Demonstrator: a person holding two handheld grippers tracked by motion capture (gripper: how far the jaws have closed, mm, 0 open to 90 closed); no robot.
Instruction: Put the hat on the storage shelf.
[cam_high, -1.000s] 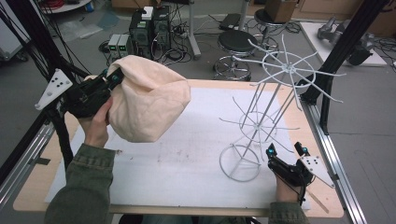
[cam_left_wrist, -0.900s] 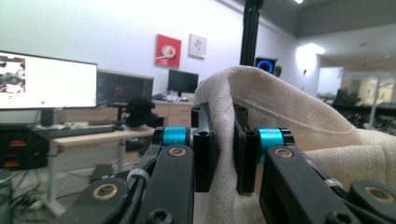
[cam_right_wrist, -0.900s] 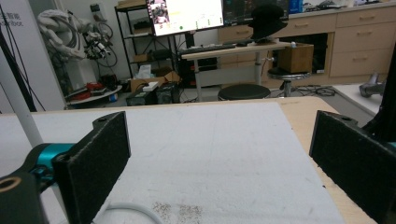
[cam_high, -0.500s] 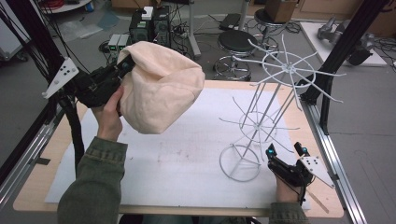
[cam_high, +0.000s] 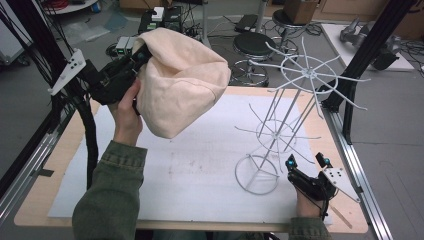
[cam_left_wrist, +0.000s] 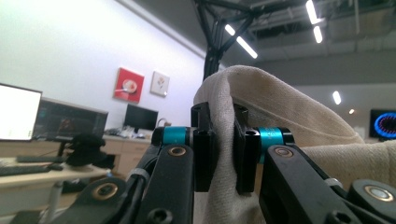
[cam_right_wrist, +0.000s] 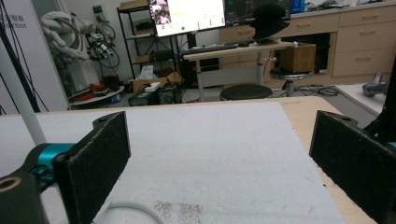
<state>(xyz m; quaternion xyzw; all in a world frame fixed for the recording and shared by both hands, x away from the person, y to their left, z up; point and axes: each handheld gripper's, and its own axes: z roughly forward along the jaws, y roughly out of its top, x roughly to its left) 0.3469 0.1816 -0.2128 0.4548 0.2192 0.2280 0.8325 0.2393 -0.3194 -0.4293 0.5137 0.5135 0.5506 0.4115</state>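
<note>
A cream cloth hat (cam_high: 177, 80) hangs high over the table's back left, crown bulging to the right. My left gripper (cam_high: 134, 59) is shut on its brim; in the left gripper view the cream fabric (cam_left_wrist: 223, 140) is pinched between the two black jaws, with my left gripper (cam_left_wrist: 220, 144) raised and pointing upward. A white wire hat stand (cam_high: 285, 125) leans on the right half of the table, its ring base (cam_high: 256, 175) on the white mat. My right gripper (cam_high: 306, 162) rests open near the front right corner, just right of that base; its jaws stand wide apart in the right gripper view (cam_right_wrist: 219, 154).
A white mat (cam_high: 190, 175) covers most of the wooden table (cam_high: 65, 150). Black frame posts (cam_high: 367, 55) rise at the right edge and left side. Stools and equipment stand on the floor beyond the far edge. A curve of the white wire base (cam_right_wrist: 133, 207) lies by the right gripper's jaws.
My left gripper has lifted the hat higher and carried it right, toward the stand. The right gripper has stayed still and open.
</note>
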